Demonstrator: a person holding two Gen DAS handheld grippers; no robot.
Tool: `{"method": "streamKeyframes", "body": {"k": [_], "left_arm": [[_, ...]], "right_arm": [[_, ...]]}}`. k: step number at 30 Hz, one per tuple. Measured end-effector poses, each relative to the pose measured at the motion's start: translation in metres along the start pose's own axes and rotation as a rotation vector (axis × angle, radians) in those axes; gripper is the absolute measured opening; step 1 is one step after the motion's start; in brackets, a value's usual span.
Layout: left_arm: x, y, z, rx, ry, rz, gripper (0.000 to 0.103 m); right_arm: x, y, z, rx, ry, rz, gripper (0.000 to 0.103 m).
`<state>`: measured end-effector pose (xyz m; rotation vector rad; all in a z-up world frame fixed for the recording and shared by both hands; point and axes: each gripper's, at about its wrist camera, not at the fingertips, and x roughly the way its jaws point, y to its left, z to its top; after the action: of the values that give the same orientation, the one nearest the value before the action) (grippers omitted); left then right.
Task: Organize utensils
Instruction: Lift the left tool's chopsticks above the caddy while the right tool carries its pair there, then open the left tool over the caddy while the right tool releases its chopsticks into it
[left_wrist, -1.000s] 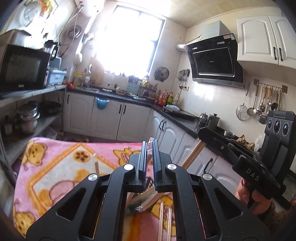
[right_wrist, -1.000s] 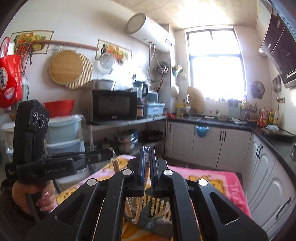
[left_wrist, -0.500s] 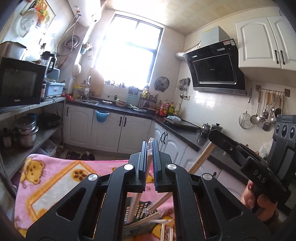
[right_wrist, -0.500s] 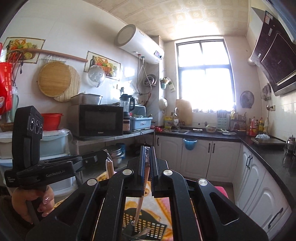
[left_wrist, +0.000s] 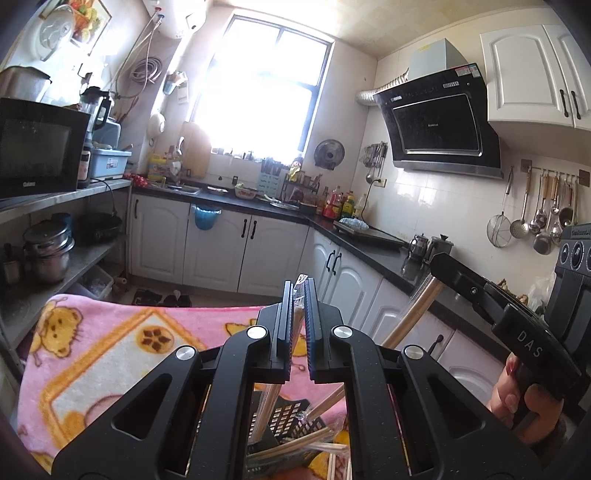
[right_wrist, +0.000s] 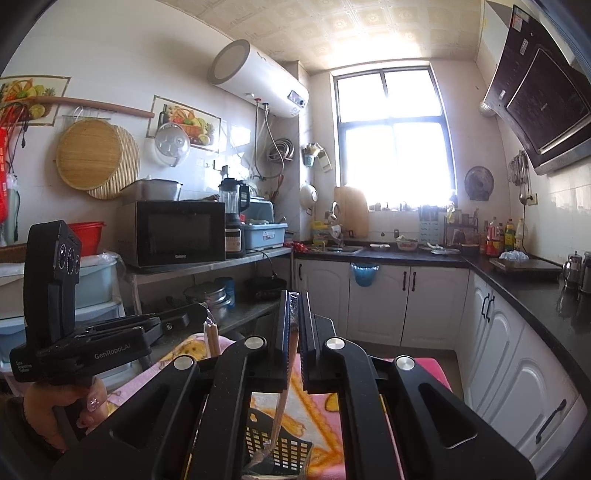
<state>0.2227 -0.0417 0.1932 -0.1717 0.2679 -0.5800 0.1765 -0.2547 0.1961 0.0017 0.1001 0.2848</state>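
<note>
Now, in the left wrist view, the left gripper (left_wrist: 298, 295) is seen with its jaws drawn narrow, clamped on a wrapped pair of chopsticks (left_wrist: 296, 314) whose clear wrapper pokes out above the pads. The sticks run down toward a black perforated basket (left_wrist: 291, 417) set on a pink cartoon blanket (left_wrist: 110, 350), with more wooden utensils lying in it. To the right, the right gripper (left_wrist: 434, 260) is held by a hand (left_wrist: 524, 402), pinching a brown wooden handle (left_wrist: 413, 314).

Over in the right wrist view, the right gripper (right_wrist: 294, 295) is shown narrow too, closed on that brown handle (right_wrist: 291, 350), which hangs into the basket (right_wrist: 280, 446). At left, the left gripper (right_wrist: 205, 314) is gripped by a hand (right_wrist: 59, 410), chopstick ends (right_wrist: 212, 334) just below its tips.
</note>
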Motion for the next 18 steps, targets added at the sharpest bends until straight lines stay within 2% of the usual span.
{"method": "streamKeyframes", "body": {"k": [18], "left_arm": [[0.025,0.013,-0.042,-0.022,0.09,0.019,0.003]], "right_arm": [[0.025,-0.005,-0.047,0.029,0.109,-0.021,0.005]]}}
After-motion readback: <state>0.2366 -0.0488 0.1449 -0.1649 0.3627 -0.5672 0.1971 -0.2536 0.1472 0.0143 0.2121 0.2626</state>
